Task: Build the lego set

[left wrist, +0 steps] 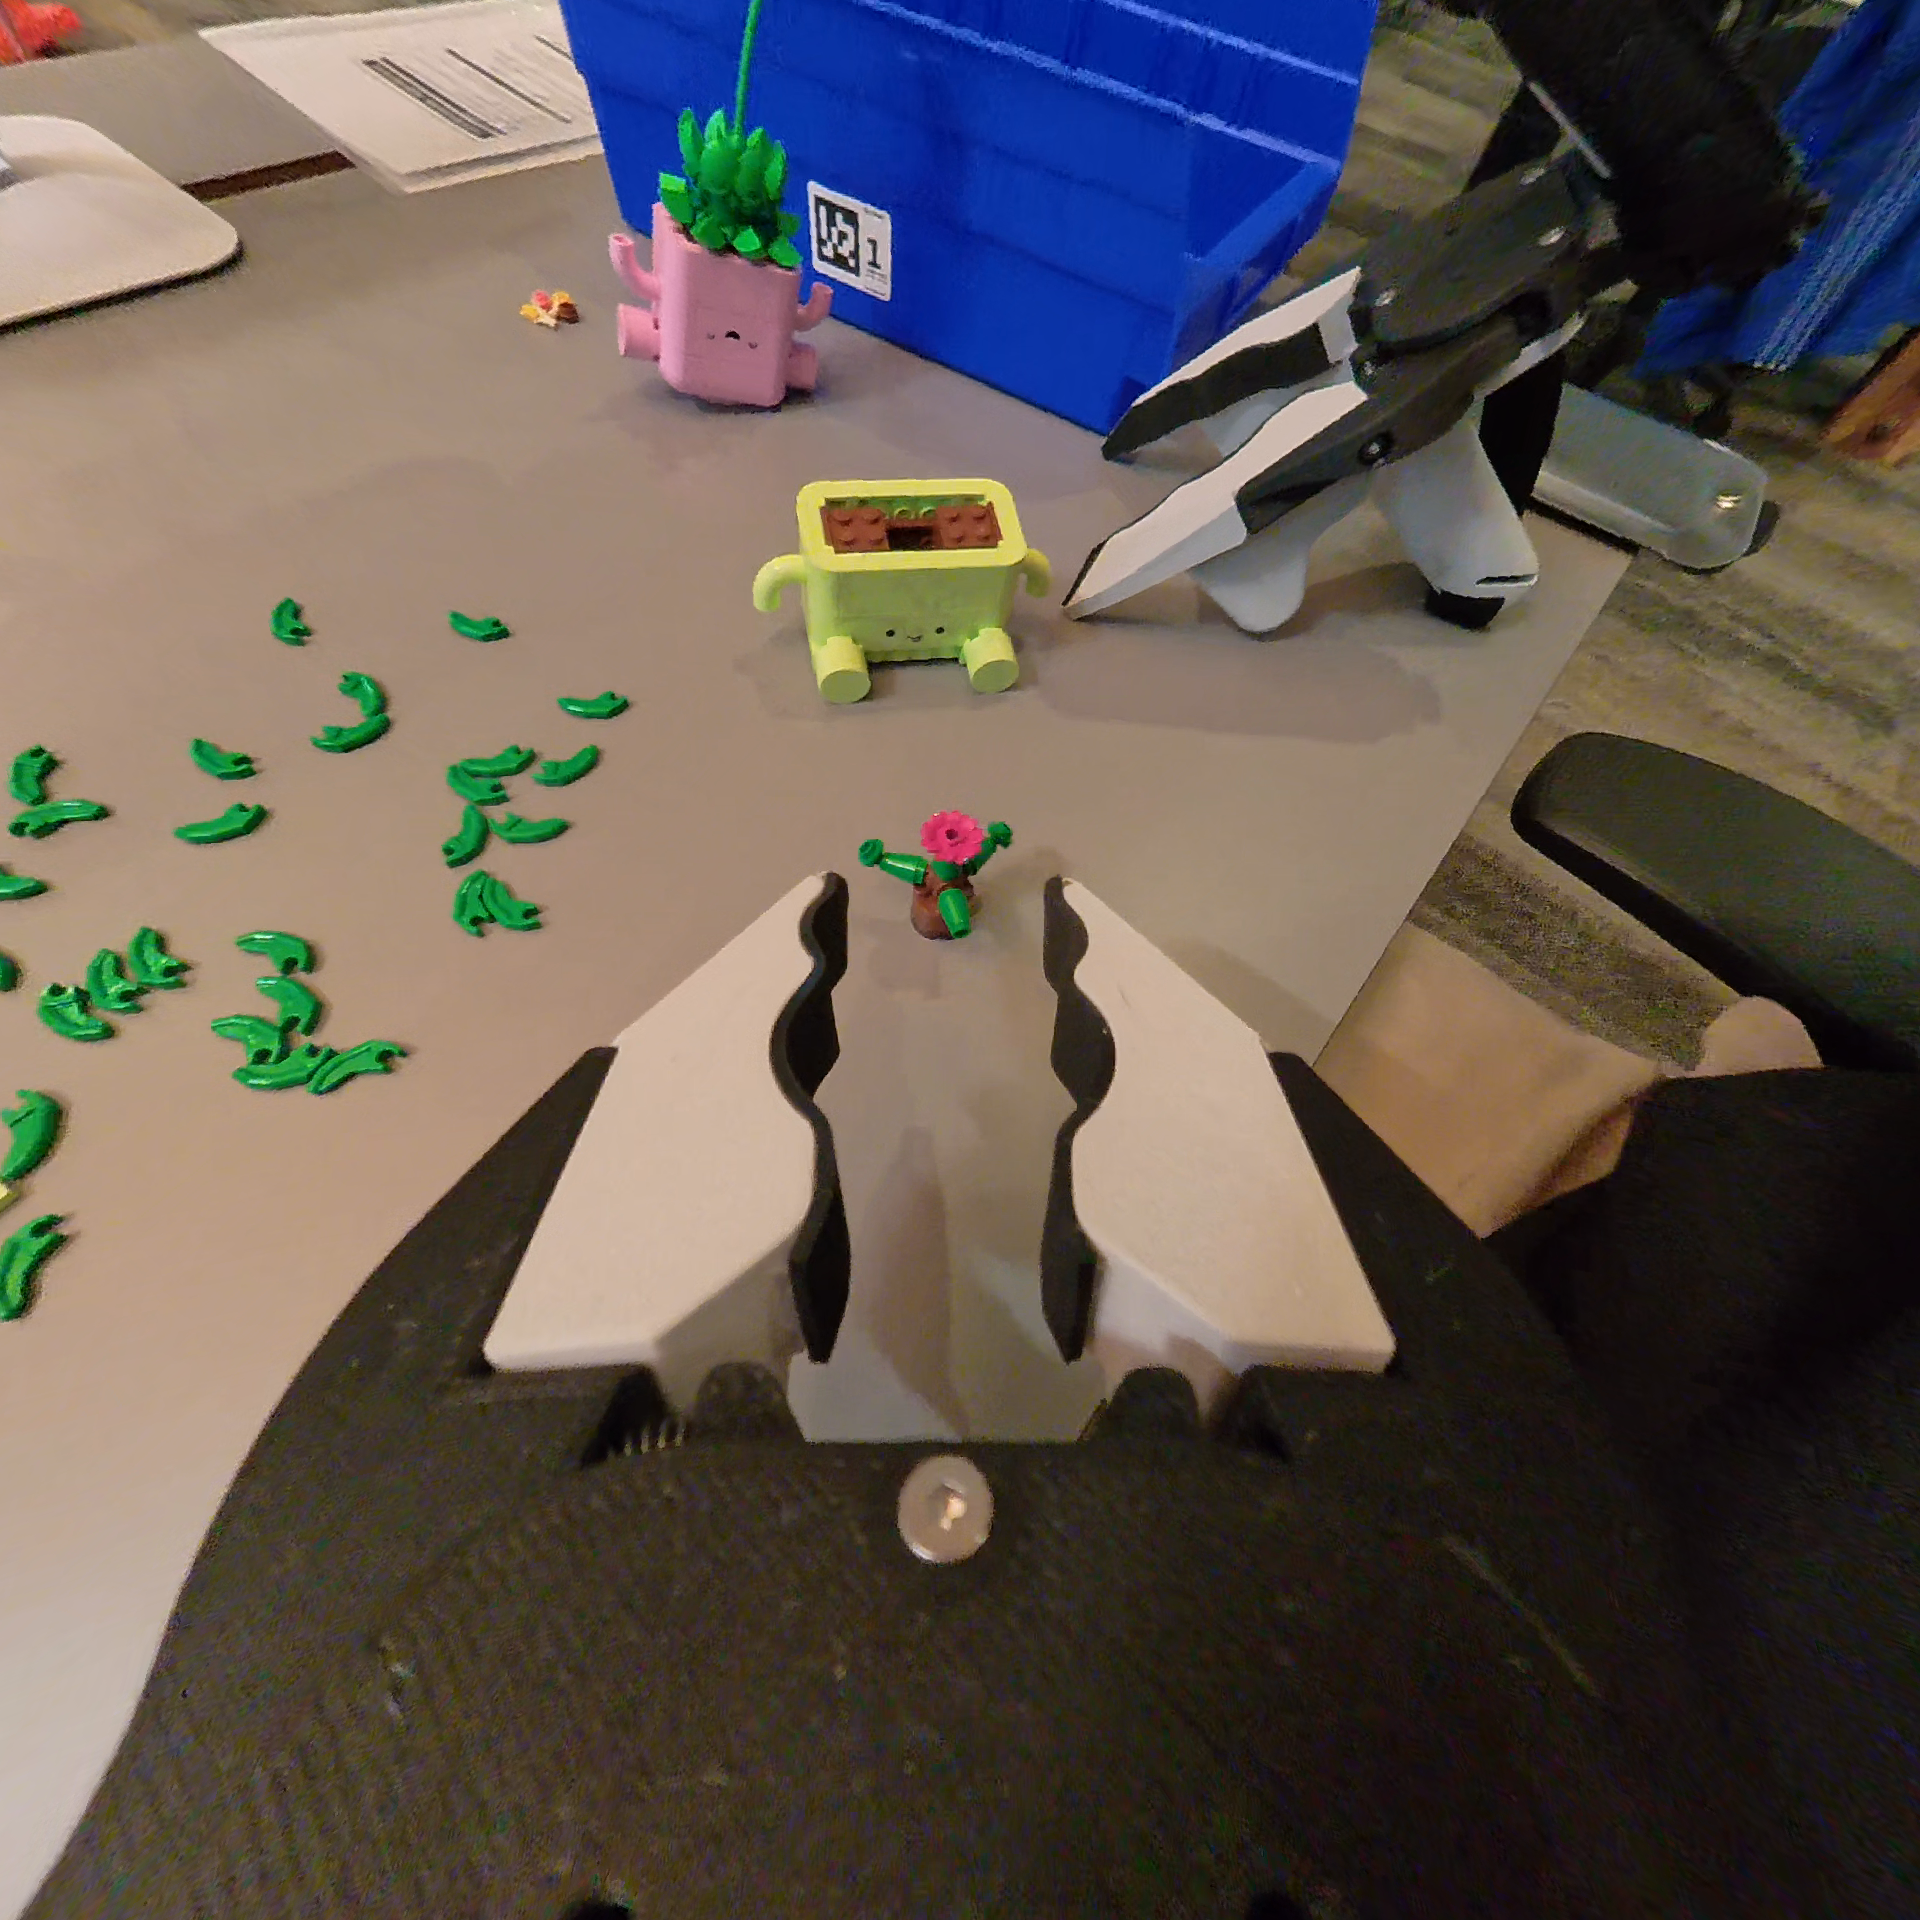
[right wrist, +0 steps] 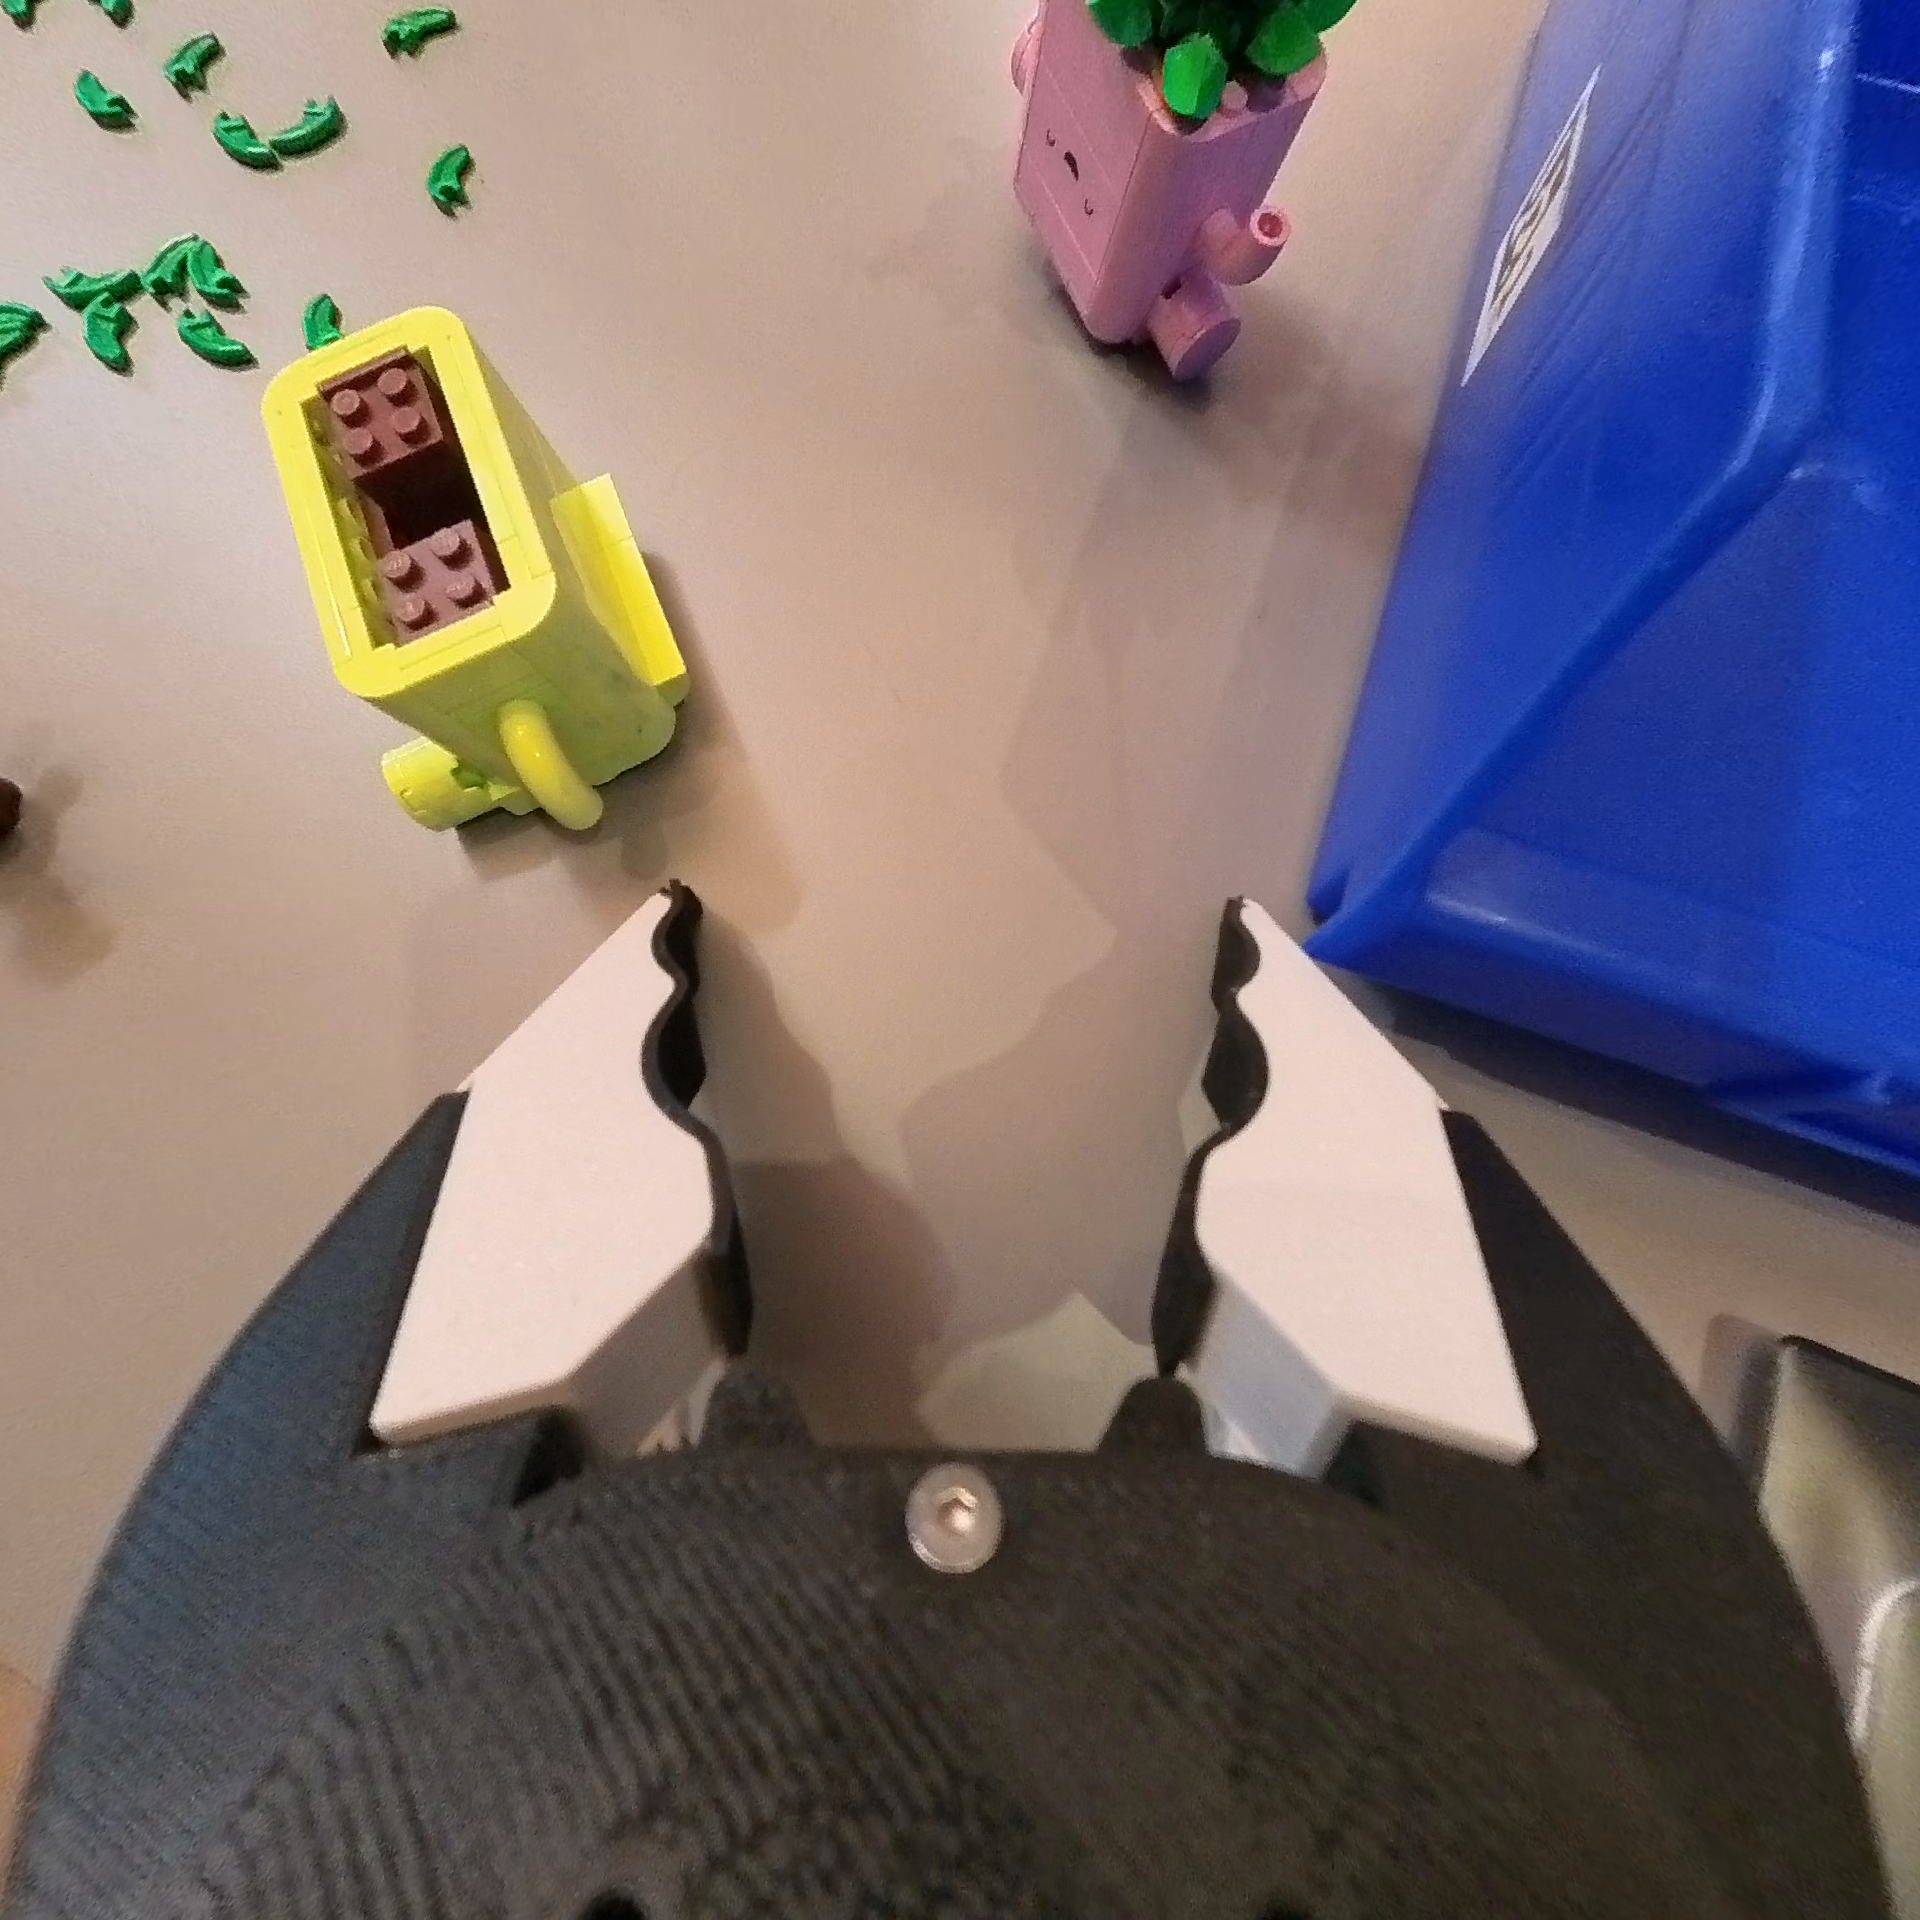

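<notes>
A small brown stem with green arms and a pink flower (left wrist: 940, 873) stands on the grey table just beyond my left gripper (left wrist: 943, 883), which is open and empty. A lime-green pot (left wrist: 902, 584) with brown studded plates inside sits farther back; it also shows in the right wrist view (right wrist: 468, 582). My right gripper (right wrist: 956, 904) is open and empty, to the right of that pot; it shows in the left wrist view (left wrist: 1086, 525) with its tips near the table. A pink pot with green leaves (left wrist: 717, 301) stands behind, also in the right wrist view (right wrist: 1153, 177).
Several loose green leaf pieces (left wrist: 270, 914) lie scattered on the left, also in the right wrist view (right wrist: 156, 291). A blue bin (left wrist: 997, 187) stands at the back right (right wrist: 1662, 623). The table edge and a black chair armrest (left wrist: 1714, 883) are to the right. Papers (left wrist: 416, 83) lie at the back left.
</notes>
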Action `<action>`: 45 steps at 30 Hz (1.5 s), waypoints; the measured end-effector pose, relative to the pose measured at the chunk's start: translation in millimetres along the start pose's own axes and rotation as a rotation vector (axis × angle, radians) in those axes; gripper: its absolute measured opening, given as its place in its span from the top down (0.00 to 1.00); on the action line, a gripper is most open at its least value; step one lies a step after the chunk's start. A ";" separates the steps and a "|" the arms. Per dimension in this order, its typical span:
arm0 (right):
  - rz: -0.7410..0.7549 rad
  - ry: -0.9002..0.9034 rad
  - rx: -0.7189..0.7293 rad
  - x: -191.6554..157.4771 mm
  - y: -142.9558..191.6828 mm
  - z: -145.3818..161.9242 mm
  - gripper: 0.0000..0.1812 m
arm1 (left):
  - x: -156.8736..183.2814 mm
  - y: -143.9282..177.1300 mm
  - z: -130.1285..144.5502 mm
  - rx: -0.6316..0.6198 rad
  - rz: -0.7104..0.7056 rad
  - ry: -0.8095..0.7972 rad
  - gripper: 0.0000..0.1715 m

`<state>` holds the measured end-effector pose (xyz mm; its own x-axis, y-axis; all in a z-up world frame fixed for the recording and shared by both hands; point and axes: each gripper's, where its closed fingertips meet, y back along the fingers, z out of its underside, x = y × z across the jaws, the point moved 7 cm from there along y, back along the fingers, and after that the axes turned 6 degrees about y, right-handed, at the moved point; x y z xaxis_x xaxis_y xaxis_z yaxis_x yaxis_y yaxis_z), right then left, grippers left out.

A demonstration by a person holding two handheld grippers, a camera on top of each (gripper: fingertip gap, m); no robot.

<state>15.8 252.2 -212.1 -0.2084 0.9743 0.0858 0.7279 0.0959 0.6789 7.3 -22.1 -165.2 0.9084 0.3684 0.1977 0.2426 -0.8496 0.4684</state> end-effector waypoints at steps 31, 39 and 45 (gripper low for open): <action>0.000 0.000 -0.001 -0.1 -0.7 1.1 0.45 | -3.4 -0.3 5.6 -0.015 0.012 0.025 0.80; 0.000 0.000 -0.001 -0.2 -0.7 1.2 0.45 | -3.5 -0.6 5.4 -0.015 0.013 0.026 0.80; 0.000 0.000 -0.001 -0.3 -0.7 1.3 0.45 | -4.9 0.4 5.3 -0.013 0.008 0.027 0.80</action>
<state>16.2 252.1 -213.5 -0.2088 0.9742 0.0855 0.7272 0.0962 0.6796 4.7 -26.3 -170.5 0.9008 0.3719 0.2242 0.2308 -0.8474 0.4782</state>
